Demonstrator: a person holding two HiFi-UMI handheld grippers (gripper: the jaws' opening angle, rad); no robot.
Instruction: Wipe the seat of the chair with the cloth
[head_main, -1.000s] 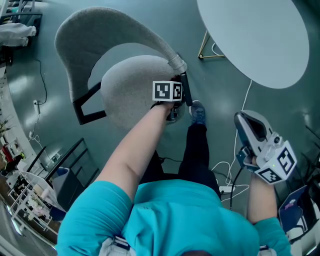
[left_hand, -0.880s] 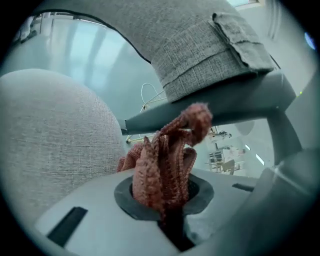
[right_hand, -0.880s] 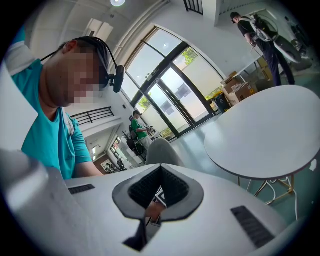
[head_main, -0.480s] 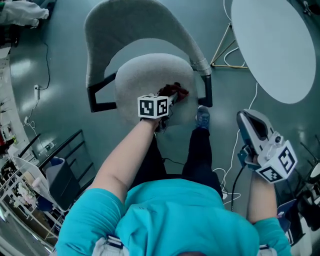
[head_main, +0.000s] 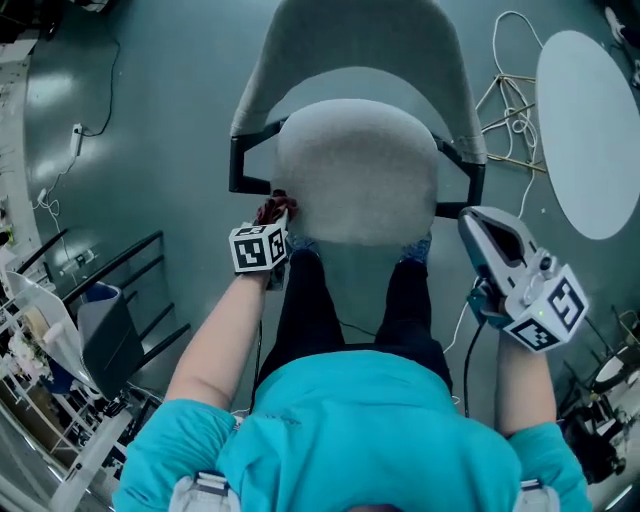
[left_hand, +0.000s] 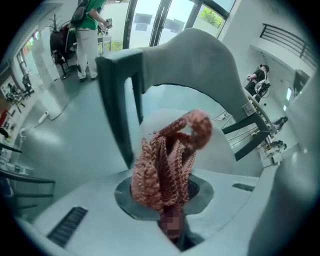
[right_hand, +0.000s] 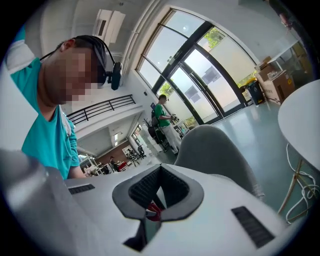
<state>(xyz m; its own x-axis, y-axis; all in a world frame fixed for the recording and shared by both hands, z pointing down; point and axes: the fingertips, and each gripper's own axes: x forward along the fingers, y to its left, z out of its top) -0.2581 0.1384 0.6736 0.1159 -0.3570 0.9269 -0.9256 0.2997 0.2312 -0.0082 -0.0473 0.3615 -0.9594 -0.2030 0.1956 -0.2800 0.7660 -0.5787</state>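
The grey chair seat (head_main: 355, 170) fills the middle of the head view, with its curved backrest (head_main: 350, 40) beyond it and black arm brackets on both sides. My left gripper (head_main: 274, 216) is at the seat's front left edge, shut on a reddish-brown knitted cloth (head_main: 278, 207). In the left gripper view the cloth (left_hand: 167, 160) stands bunched up out of the left gripper (left_hand: 170, 212), in front of a black arm bracket (left_hand: 117, 100) and the backrest (left_hand: 200, 55). My right gripper (head_main: 478, 224) is held off the seat's front right, shut with nothing in it; the right gripper (right_hand: 159, 192) points past the backrest (right_hand: 212, 150).
A round white table (head_main: 590, 130) stands at the right, with loose cables (head_main: 510, 70) and its metal legs beside the chair. A black rack (head_main: 120, 300) is at the left. The wearer's legs and shoes are below the seat's front edge. A person in green (left_hand: 87, 30) stands far off.
My left gripper has carried the cloth from the seat's right side across to its front left edge. The head view has swung, so the chair now faces me squarely. The right gripper has hardly moved.
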